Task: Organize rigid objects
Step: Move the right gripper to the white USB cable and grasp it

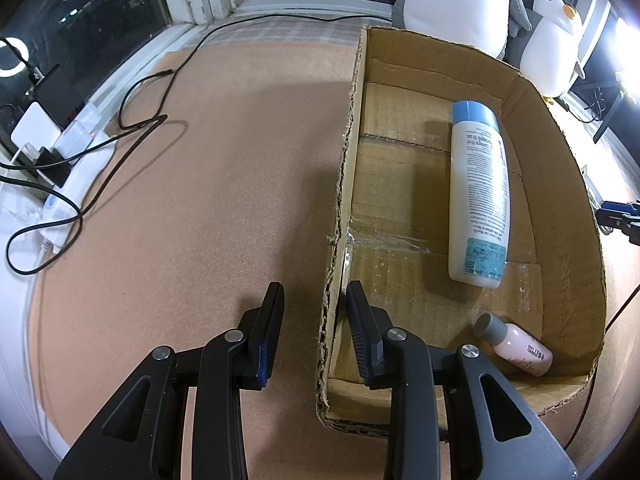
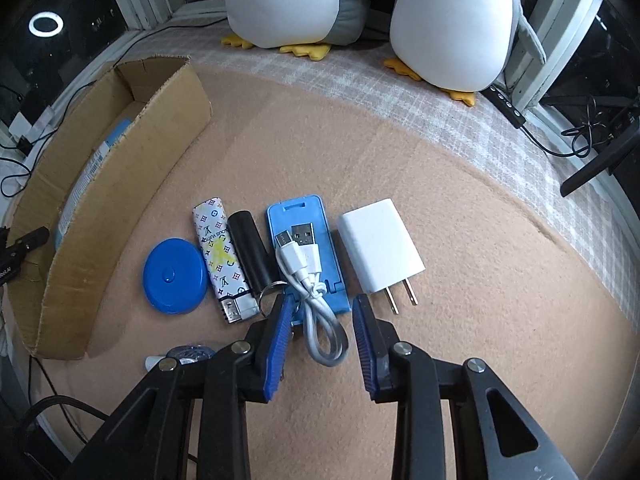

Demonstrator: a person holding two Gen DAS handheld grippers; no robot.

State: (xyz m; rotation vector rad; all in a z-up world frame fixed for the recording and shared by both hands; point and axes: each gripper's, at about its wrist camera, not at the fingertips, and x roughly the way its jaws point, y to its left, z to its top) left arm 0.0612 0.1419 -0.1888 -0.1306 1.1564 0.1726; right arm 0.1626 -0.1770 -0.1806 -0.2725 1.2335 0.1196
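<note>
In the left wrist view a cardboard box [image 1: 560, 168] holds a white bottle with a blue cap [image 1: 478, 196] and a small pink bottle [image 1: 520, 350]. My left gripper [image 1: 314, 304] is open and straddles the box's left wall. In the right wrist view a blue round case [image 2: 174, 276], a patterned lighter [image 2: 222, 260], a black cylinder [image 2: 250, 250], a blue holder [image 2: 308, 248], a white USB cable [image 2: 308, 280] and a white charger [image 2: 380, 250] lie in a row. My right gripper [image 2: 320, 312] is open over the cable's loop.
The box [image 2: 120, 168] stands left of the row. Two plush penguins [image 2: 448, 24] sit at the back. A black cable [image 1: 132, 128] and a power strip [image 1: 68, 148] lie at the far left. A small object [image 2: 188, 354] lies near the front edge.
</note>
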